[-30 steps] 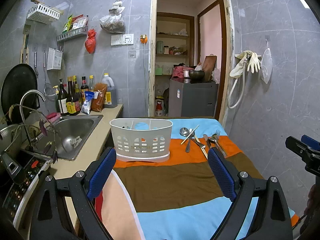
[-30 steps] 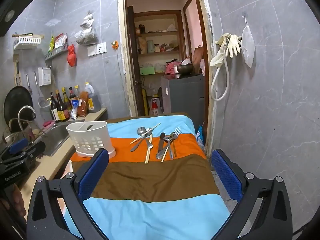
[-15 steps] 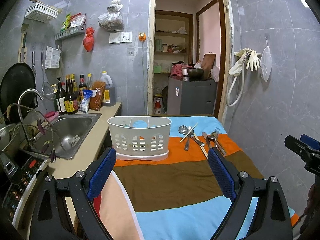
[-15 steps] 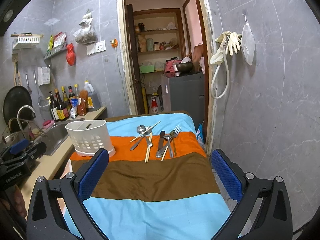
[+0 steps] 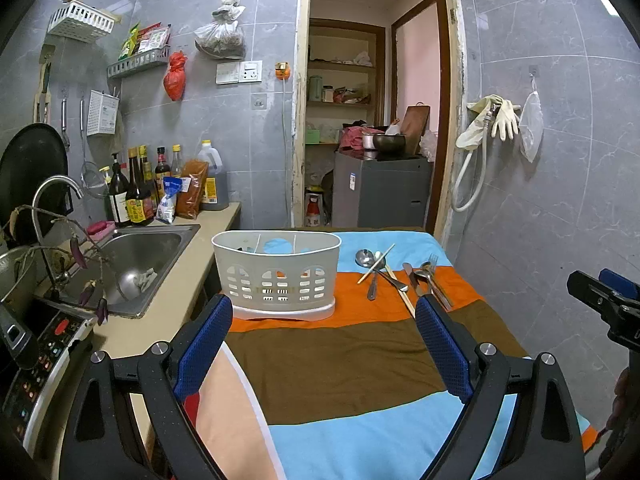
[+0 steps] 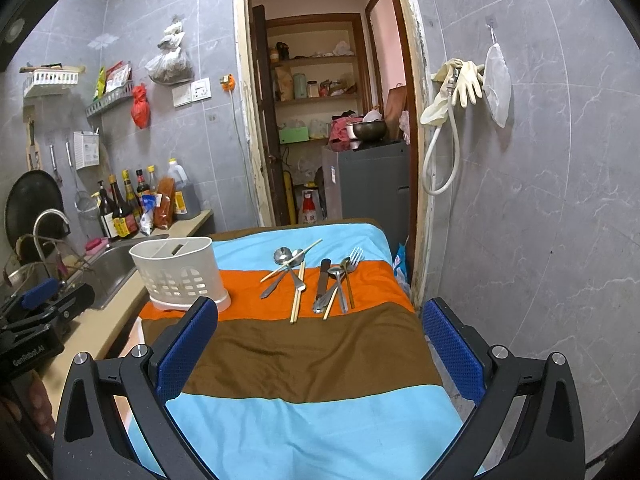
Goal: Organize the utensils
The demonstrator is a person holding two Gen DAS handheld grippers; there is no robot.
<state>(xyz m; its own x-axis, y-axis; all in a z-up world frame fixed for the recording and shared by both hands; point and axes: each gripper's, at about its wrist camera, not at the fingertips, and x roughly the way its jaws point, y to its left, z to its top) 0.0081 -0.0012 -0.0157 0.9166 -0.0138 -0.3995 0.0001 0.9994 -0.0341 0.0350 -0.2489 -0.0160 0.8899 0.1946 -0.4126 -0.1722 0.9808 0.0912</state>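
A white slotted utensil caddy (image 5: 277,276) stands on the orange stripe of a striped cloth (image 5: 340,356); it also shows in the right wrist view (image 6: 180,276). To its right lie loose utensils: spoons (image 6: 284,258), chopsticks (image 6: 298,296), a knife (image 6: 322,282) and a fork (image 6: 352,268), also seen in the left wrist view (image 5: 404,276). My left gripper (image 5: 324,344) is open and empty, held back from the caddy. My right gripper (image 6: 318,344) is open and empty, short of the utensils.
A steel sink (image 5: 136,256) with a tap, bottles (image 5: 136,196) and a stove panel (image 5: 36,352) line the counter on the left. An open doorway (image 5: 368,128) with a grey cabinet lies beyond the table. A tiled wall (image 6: 540,208) closes the right side.
Both grippers have drifted slightly; the view has tilted up a little. Nothing on the table has moved and both stay open.
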